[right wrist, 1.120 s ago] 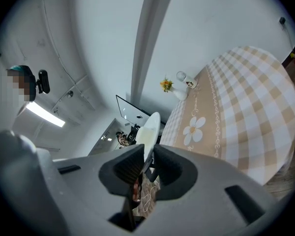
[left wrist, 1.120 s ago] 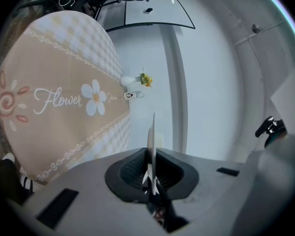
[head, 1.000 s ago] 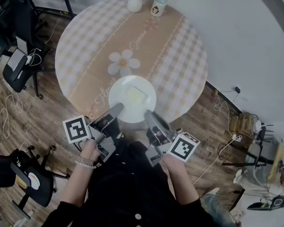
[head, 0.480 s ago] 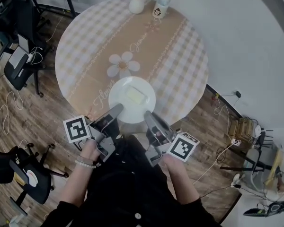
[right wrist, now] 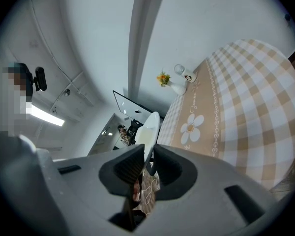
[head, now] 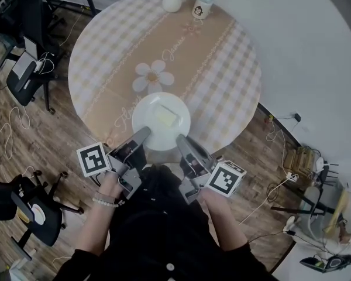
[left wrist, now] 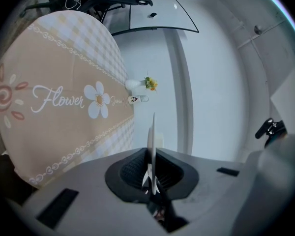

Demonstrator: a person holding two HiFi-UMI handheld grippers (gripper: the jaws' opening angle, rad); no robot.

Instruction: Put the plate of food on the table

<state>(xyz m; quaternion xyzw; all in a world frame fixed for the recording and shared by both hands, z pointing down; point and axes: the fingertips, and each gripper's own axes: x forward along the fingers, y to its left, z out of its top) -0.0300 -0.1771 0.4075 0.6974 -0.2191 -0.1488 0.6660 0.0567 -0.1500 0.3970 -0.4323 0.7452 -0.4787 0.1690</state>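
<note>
Plate of food (head: pixel 161 120) in the head view: white plate with a pale slab on it, right at the near edge of the round checkered table (head: pixel 222 69). The left gripper (head: pixel 143 134) has the plate's near-left rim and the right gripper (head: pixel 182 140) has the near-right rim. Can't really tell if it's resting on the cloth. A vase (head: pixel 172 0) and a mug (head: pixel 203 6) stand at the far edge, well apart from it.

Left gripper view: the jaws are clamped on the rim, so the plate (left wrist: pixel 152 132) shows edge-on as a thin white line between the pads.

Right gripper view: the jaws are nearly together and pinching the plate (right wrist: pixel 150 124) rim, with the table (right wrist: pixel 246 97) off to the right.
</note>
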